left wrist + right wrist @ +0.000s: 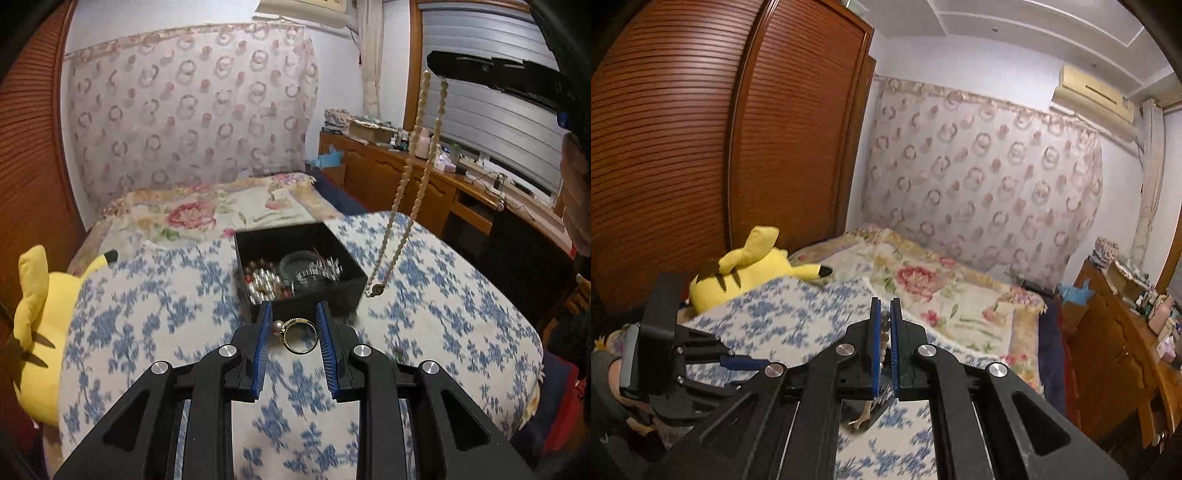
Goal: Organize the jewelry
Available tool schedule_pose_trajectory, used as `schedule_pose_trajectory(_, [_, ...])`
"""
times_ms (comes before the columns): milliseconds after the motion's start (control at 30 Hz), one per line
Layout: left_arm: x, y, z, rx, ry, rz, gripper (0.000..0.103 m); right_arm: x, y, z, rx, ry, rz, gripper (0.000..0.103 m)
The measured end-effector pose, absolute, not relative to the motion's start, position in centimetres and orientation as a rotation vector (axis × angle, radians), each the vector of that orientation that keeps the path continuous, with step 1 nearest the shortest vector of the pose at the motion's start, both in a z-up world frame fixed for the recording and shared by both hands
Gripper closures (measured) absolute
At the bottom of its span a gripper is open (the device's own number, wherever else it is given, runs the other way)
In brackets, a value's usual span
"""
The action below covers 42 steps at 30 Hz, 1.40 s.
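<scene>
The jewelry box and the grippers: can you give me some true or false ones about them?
1. The left hand-held gripper holds a gold ring with a pearl. True.
2. The right hand-held gripper is empty. False: it is shut on a beaded necklace.
3. The black jewelry box has its lid on. False: it is open, with jewelry inside.
4. A yellow plush toy lies at the side of the bed. True.
5. The necklace lies coiled in the box. False: it hangs beside it.
</scene>
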<state>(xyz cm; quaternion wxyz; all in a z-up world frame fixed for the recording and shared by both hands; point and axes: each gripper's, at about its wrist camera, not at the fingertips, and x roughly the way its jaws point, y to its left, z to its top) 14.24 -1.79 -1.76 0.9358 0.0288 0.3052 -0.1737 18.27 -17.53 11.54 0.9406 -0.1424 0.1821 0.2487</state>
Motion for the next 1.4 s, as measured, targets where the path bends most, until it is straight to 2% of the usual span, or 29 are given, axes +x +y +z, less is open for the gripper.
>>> schedule_pose_trajectory(200, [17.2,-1.7,0.1,0.052,0.599,-0.353,0.080,20.8,-17.3,13.8,-0.260,0.330,0.519,0.097])
schedule_pose_trajectory(367, [19.6,-1.9,0.3,0.048,0.602,-0.356,0.080,22.6,-16.6,12.9,-0.260,0.344,0.547,0.097])
schedule_pose_trajectory(767, [24.3,-3.7,-2.9,0.049,0.687,-0.382,0.080,27.2,-16.1,2.5,-0.206,0.578,0.640,0.097])
schedule_pose_trajectory(1033, [27.1,-4.0,-4.1,0.041,0.735,-0.381,0.079,29.2,-16.3,-2.1,-0.143,0.695,0.692,0.096])
schedule_pose_trajectory(1100, [27.5,-4.0,-4.2,0.035,0.742,-0.380,0.076,29.4,-16.4,-2.8,-0.142,0.712,0.699,0.096])
schedule_pose_trajectory(1167, [27.5,-3.9,-4.1,0.031,0.739,-0.378,0.060,29.5,-16.5,-3.3,-0.142,0.721,0.699,0.096])
schedule_pose_trajectory(1300, [27.2,-3.6,-4.1,0.033,0.738,-0.372,0.057,29.3,-17.5,-3.6,-0.124,0.721,0.674,0.093])
schedule_pose_trajectory(1400, [26.4,-3.3,-4.1,0.032,0.741,-0.367,0.049,28.4,-18.4,-4.0,-0.110,0.731,0.656,0.093])
